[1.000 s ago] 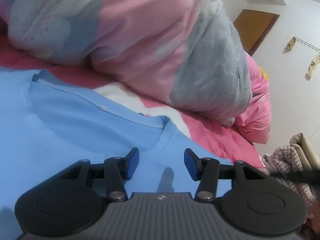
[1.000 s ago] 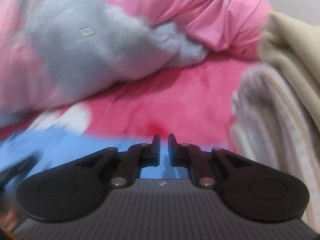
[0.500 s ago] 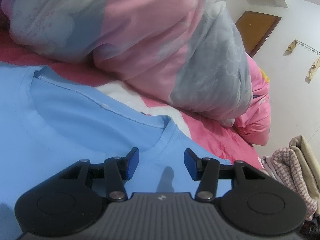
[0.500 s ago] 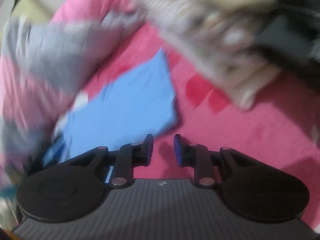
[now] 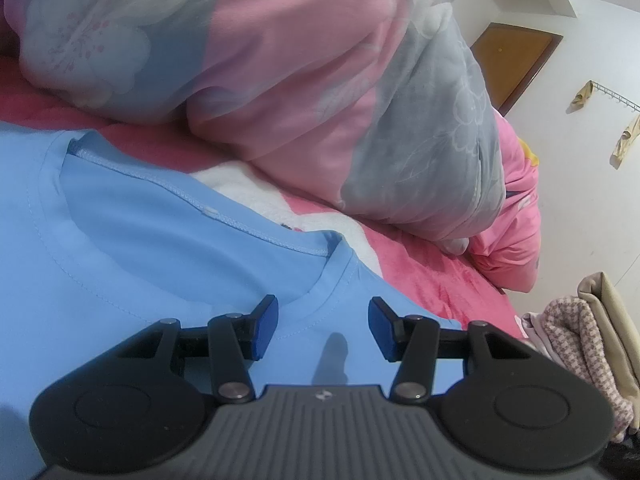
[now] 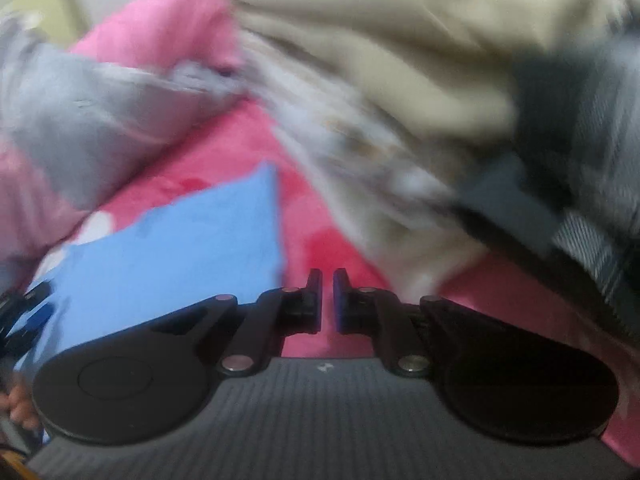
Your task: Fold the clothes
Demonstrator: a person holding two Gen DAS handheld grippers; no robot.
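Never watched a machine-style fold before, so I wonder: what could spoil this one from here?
1. The right gripper has just closed with nothing between its jaws, beside the blue shirt; it may miss the edge.
2. The pile of clothes lies close by and could snag.
3. The left gripper is open over the collar, holding nothing.

Clothes pile (image 6: 400, 92) smeared by blur (right wrist) — garments indistinguishable.

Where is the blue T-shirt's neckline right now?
In the left wrist view, the neckline lies on the pink bedspread, just ahead of the left gripper, below the quilt.
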